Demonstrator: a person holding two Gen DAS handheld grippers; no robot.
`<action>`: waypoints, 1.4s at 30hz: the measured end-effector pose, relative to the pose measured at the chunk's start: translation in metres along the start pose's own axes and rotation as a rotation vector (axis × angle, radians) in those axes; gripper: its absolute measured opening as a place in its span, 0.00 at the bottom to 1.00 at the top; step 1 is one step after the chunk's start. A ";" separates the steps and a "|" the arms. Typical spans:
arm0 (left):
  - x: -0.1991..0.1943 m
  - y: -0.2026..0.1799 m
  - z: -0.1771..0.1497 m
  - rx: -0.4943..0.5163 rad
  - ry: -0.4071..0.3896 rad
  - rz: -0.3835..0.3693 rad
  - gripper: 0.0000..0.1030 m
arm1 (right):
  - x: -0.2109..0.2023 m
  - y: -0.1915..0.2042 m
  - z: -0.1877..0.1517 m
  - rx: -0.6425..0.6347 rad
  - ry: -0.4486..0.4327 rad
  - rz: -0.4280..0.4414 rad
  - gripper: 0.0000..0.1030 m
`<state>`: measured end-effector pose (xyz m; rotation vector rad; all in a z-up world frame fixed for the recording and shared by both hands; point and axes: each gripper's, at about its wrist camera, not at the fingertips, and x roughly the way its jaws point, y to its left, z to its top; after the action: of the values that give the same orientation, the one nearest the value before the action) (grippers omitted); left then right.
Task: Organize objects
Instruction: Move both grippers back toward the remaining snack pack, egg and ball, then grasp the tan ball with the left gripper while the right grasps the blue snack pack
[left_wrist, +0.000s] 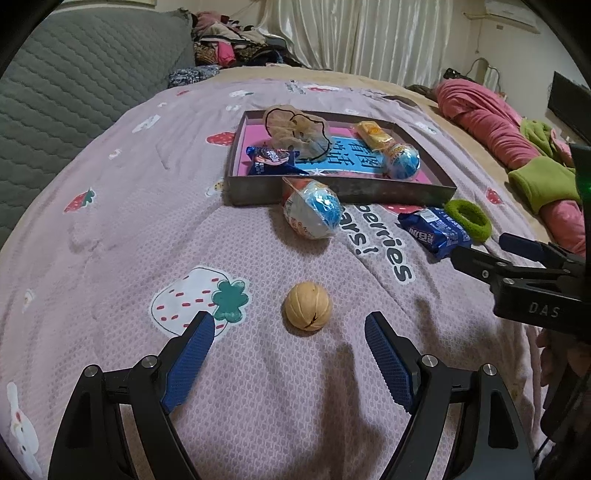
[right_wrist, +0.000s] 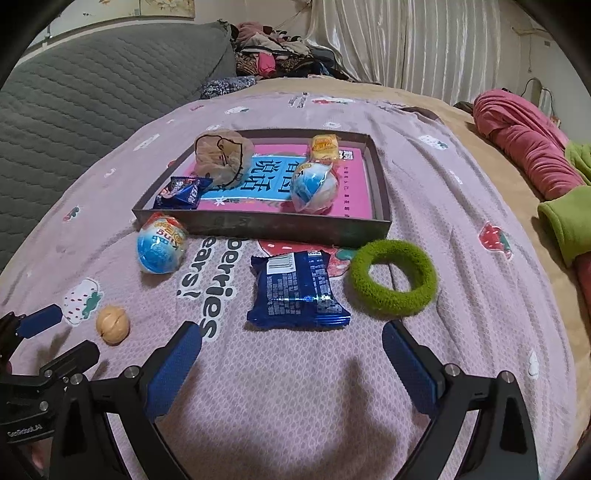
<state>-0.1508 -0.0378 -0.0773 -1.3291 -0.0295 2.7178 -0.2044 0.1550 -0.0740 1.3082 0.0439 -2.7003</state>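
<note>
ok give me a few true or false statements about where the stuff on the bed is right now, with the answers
1. The walnut lies on the blanket ahead of the left gripper, whose fingers are open. True.
2. The green hair tie is inside the box. False: it lies on the blanket outside the box's near wall, beside the blue snack packet.
3. One toy egg is in the box and another toy egg lies outside it. True.
4. The right gripper is clamped on the blue snack packet. False: its fingers are open and the packet lies ahead of them.
</note>
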 end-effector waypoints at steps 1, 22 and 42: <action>0.001 0.001 0.000 -0.003 0.000 0.000 0.82 | 0.002 0.000 0.000 -0.001 0.003 -0.001 0.95; 0.024 0.008 0.001 -0.020 0.026 0.000 0.82 | 0.047 0.003 0.010 -0.026 0.061 -0.010 0.70; 0.036 0.006 0.003 -0.007 0.050 -0.019 0.63 | 0.055 0.018 0.016 -0.043 0.063 0.033 0.67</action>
<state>-0.1752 -0.0398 -0.1042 -1.3900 -0.0470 2.6701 -0.2478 0.1298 -0.1063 1.3688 0.0859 -2.6158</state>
